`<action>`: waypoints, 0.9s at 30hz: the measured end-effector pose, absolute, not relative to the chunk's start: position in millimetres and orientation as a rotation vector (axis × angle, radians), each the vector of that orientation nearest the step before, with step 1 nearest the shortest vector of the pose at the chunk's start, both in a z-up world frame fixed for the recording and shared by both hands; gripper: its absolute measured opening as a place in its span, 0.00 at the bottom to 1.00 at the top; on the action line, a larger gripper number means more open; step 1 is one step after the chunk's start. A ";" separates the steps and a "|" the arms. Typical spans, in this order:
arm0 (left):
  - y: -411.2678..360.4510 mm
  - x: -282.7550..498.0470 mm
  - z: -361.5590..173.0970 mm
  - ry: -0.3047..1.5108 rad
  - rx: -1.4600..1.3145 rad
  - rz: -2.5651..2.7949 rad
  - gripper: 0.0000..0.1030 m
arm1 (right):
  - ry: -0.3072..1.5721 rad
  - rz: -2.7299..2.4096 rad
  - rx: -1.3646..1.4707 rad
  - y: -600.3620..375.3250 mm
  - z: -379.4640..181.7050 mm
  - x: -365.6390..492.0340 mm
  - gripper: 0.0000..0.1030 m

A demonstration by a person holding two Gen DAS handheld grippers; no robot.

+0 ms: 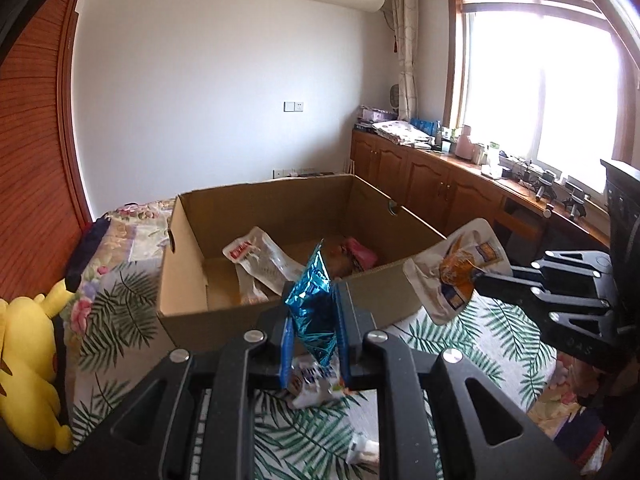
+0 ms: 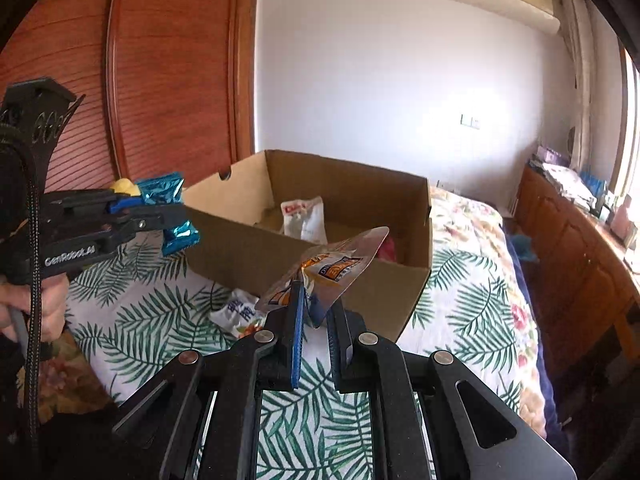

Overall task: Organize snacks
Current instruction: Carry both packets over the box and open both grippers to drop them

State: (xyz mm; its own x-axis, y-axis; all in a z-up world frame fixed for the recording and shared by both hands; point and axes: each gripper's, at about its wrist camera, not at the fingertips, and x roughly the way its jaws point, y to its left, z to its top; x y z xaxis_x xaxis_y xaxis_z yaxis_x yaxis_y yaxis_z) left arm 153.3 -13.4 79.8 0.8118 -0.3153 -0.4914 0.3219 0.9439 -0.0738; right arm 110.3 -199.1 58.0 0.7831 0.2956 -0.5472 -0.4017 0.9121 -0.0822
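Left wrist view shows the left gripper [image 1: 314,320] clamped on a shiny blue snack packet [image 1: 314,304], which stands upright between the 2 fingers, above the leaf-print bedspread [image 1: 472,332]. Just beyond it sits an open cardboard box [image 1: 192,280] holding a white pouch with a red label [image 1: 256,264] and a pink packet [image 1: 360,254]. To the right, the right gripper [image 1: 480,276] pinches a white and orange pouch [image 1: 456,268], held in the air near the box's near right corner. A yellow plush toy [image 1: 28,368] lies at the far left, and another white packet [image 1: 316,384] rests on the bedspread below the left gripper.

Right wrist view confirms the right jaws closed on the white and orange pouch [image 2: 324,276], held up in front of the box's near wall [image 2: 248,252].
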 end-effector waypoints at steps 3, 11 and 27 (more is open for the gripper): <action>-11.4 164.2 83.6 0.519 0.020 -0.323 0.14 | 0.549 0.377 -0.199 -196.3 61.4 114.6 0.08; -4.2 195.6 85.9 0.536 0.005 -0.293 0.14 | 0.539 0.362 -0.195 -192.0 69.0 129.8 0.08; 2.6 245.1 56.3 0.628 -0.018 -0.222 0.15 | 0.551 0.350 -0.142 -194.6 68.7 158.3 0.08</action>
State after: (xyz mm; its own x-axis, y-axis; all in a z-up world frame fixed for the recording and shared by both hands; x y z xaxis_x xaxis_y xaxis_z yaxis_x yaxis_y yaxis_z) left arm 245.1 2.6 56.3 0.7859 -0.2117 -0.5809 0.2006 0.9760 -0.0844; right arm 158.3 -194.6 68.7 0.7946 0.2870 -0.5350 -0.3624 0.9312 -0.0387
